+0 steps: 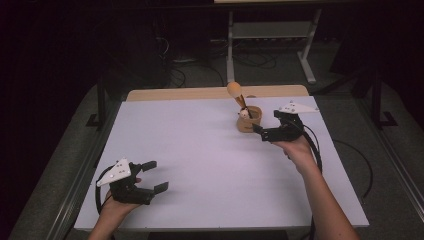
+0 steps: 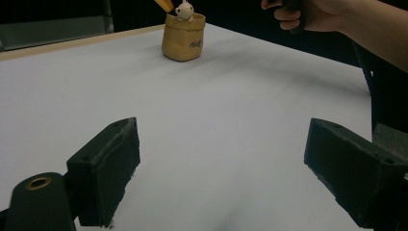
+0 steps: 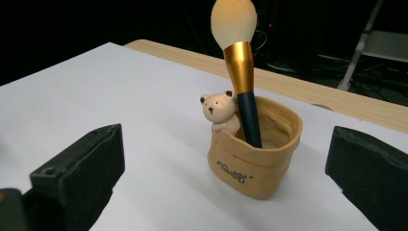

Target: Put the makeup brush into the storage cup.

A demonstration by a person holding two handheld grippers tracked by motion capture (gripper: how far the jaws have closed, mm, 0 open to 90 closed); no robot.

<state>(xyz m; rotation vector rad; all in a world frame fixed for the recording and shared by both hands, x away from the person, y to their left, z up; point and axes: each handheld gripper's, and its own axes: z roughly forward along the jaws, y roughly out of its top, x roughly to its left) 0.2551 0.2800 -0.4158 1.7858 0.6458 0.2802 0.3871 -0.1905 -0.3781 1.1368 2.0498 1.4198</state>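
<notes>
A tan pot (image 1: 248,121) shaped like a rolled paper bag stands at the far right of the white table (image 1: 200,150). A small bear figure (image 3: 219,110) peeks over its rim. A makeup brush (image 3: 240,62) with a gold ferrule and dark handle stands in the pot, bristles up, leaning slightly. My right gripper (image 1: 266,125) is just right of the pot, pointing at it; its jaws stand open on either side, clear of it (image 3: 230,161). My left gripper (image 1: 156,176) rests at the near left of the table, open and holding nothing (image 2: 221,168). In the left gripper view the pot (image 2: 183,41) is far off.
A wooden strip (image 1: 200,93) runs along the table's far edge. Beyond it a metal stand (image 1: 270,40) and cables sit on the dark floor. The hand (image 2: 317,14) on the right gripper appears at the top right of the left gripper view.
</notes>
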